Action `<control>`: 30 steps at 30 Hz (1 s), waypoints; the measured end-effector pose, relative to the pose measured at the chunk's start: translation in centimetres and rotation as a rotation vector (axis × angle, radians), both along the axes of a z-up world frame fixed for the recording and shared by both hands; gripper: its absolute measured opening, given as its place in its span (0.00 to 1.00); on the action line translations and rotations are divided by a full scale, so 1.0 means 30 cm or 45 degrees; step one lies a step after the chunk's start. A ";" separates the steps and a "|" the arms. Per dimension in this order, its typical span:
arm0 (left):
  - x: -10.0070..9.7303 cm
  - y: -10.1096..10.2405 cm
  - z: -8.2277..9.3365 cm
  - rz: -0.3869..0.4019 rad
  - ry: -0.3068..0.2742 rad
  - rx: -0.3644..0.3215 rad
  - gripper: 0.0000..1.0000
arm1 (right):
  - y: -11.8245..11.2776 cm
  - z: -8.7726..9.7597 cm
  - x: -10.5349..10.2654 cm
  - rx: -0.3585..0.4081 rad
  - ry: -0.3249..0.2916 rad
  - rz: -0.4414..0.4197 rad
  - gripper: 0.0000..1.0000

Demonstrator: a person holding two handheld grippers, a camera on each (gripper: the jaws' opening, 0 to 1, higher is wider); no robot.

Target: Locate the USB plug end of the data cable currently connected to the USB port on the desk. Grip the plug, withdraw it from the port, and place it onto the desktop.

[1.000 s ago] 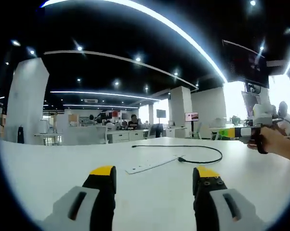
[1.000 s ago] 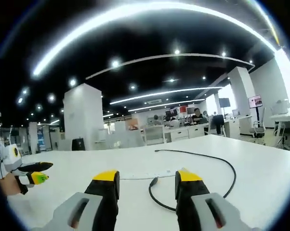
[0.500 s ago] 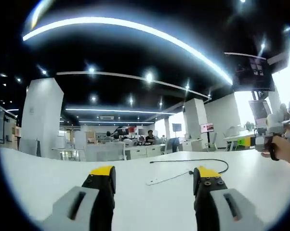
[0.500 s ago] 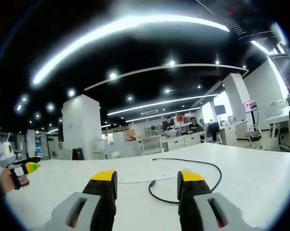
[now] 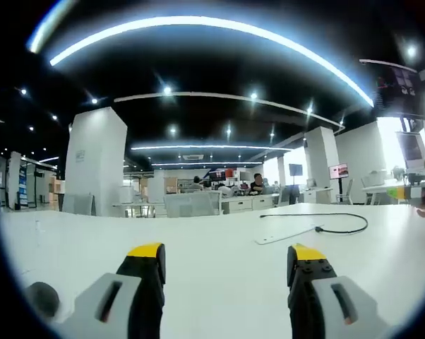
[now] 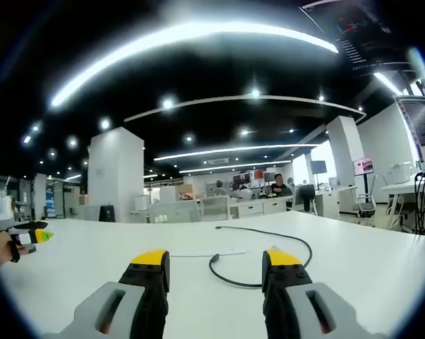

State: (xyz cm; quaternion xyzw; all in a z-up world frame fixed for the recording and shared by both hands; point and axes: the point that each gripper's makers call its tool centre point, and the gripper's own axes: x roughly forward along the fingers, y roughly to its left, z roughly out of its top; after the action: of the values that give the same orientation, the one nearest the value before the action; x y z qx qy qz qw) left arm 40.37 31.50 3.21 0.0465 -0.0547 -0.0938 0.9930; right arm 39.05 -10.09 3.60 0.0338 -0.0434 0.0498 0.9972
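Task not begun: both the left claw [image 5: 223,261] and right claw [image 6: 216,265] stand spread and empty above the bench [image 6: 354,261], while the data cable [image 6: 258,258] lies mid-bench, its plug [image 6: 214,258] apparently seated in the flat white port strip [image 6: 198,254], extraction and placement outstanding.

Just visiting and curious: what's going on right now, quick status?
Both sets of jaws open, holding nothing. Black cable looped on the white desk, its plug at the flat white strip, ahead of the right gripper. Nothing between them.
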 end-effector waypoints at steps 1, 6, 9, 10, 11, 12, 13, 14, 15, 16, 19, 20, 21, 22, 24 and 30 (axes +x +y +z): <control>-0.012 0.004 -0.007 0.015 0.015 0.009 0.70 | -0.002 0.002 -0.005 -0.010 -0.003 -0.008 0.54; -0.051 0.035 0.000 0.050 -0.015 -0.018 0.70 | 0.002 0.015 -0.024 -0.043 -0.026 -0.016 0.54; -0.058 0.055 0.008 0.062 -0.032 -0.076 0.70 | 0.005 0.031 -0.036 -0.054 -0.051 -0.020 0.55; -0.058 0.059 0.010 0.060 -0.038 -0.092 0.70 | 0.007 0.038 -0.041 -0.060 -0.064 -0.021 0.55; -0.056 0.062 0.013 0.057 -0.044 -0.107 0.70 | 0.008 0.041 -0.044 -0.058 -0.066 -0.017 0.55; -0.056 0.067 0.019 0.054 -0.054 -0.136 0.70 | 0.012 0.049 -0.048 -0.063 -0.076 -0.013 0.56; -0.056 0.070 0.023 0.053 -0.061 -0.153 0.70 | 0.015 0.055 -0.051 -0.062 -0.085 -0.007 0.56; -0.057 0.072 0.025 0.052 -0.067 -0.157 0.70 | 0.017 0.060 -0.053 -0.056 -0.093 -0.002 0.56; -0.059 0.079 0.031 0.058 -0.080 -0.165 0.69 | 0.020 0.066 -0.057 -0.045 -0.102 0.007 0.56; -0.060 0.084 0.035 0.064 -0.091 -0.165 0.69 | 0.020 0.069 -0.057 -0.035 -0.105 0.012 0.56; -0.064 0.089 0.039 0.067 -0.100 -0.161 0.68 | 0.005 0.078 -0.061 -0.014 -0.112 0.001 0.56; -0.066 0.090 0.040 0.068 -0.102 -0.159 0.68 | -0.002 0.083 -0.063 -0.006 -0.115 -0.004 0.56; -0.068 0.092 0.041 0.068 -0.105 -0.158 0.68 | -0.009 0.087 -0.065 0.002 -0.118 -0.009 0.56; -0.074 0.101 0.041 0.090 -0.110 -0.136 0.67 | -0.009 0.095 -0.069 0.025 -0.129 -0.003 0.56; -0.079 0.110 0.049 0.108 -0.127 -0.114 0.67 | 0.008 0.124 -0.091 0.076 -0.161 0.046 0.57; -0.097 0.091 0.078 0.082 -0.161 -0.123 0.67 | -0.008 0.176 -0.129 -0.003 -0.251 -0.024 0.58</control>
State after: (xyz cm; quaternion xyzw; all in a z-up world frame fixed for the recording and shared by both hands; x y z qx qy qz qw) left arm 37.46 34.22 5.56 0.0059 -0.1204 -0.0558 0.9911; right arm 35.17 -10.34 8.87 0.0273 -0.1415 0.0437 0.9886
